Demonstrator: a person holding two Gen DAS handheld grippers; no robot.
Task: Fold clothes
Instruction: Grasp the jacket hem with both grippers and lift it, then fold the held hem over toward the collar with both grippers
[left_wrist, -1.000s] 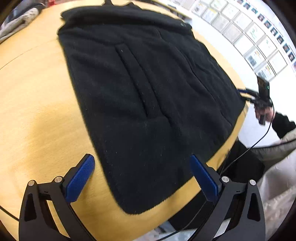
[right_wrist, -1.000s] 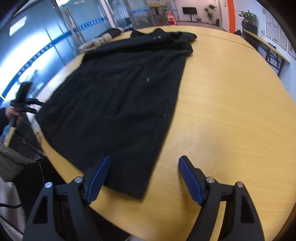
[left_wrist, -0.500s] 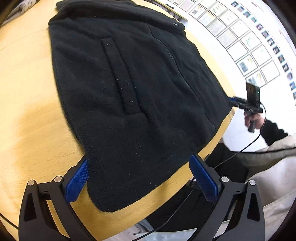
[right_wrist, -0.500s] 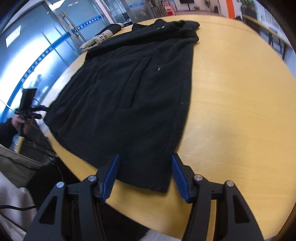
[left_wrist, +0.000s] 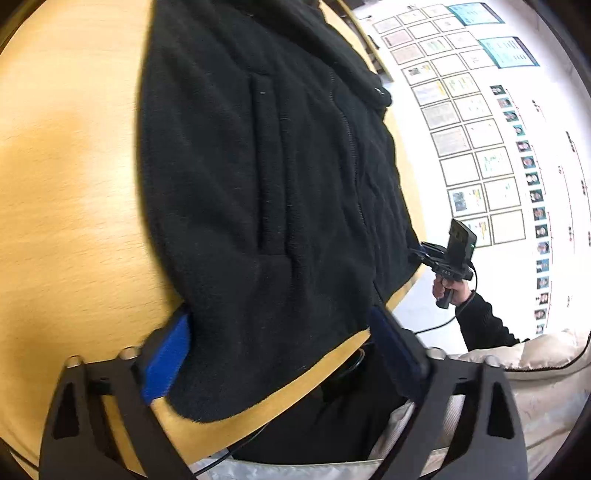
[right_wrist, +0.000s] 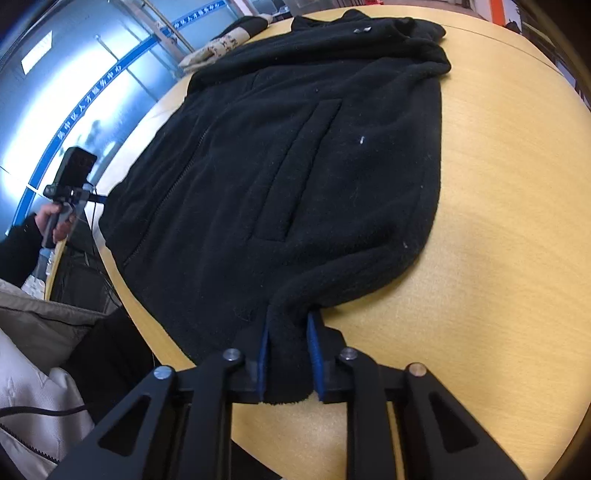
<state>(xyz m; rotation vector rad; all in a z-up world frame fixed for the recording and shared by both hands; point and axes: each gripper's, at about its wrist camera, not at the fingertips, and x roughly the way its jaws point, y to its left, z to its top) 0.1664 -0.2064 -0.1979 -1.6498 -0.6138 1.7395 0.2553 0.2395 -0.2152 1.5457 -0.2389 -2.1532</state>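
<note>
My right claw (right_wrist: 286, 363) pinches the black jacket's (right_wrist: 295, 177) bottom corner at lower center; my left claw (left_wrist: 280, 354) is spread across its hem on the table (left_wrist: 66, 192).

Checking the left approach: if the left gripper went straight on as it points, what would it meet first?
The black fleece jacket: its hem corner already lies between the left gripper's open jaws, on the wooden table.

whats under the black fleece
The wooden table shows around the fleece. The right gripper pinches its hem corner. Anything beneath the fabric is covered.
</note>
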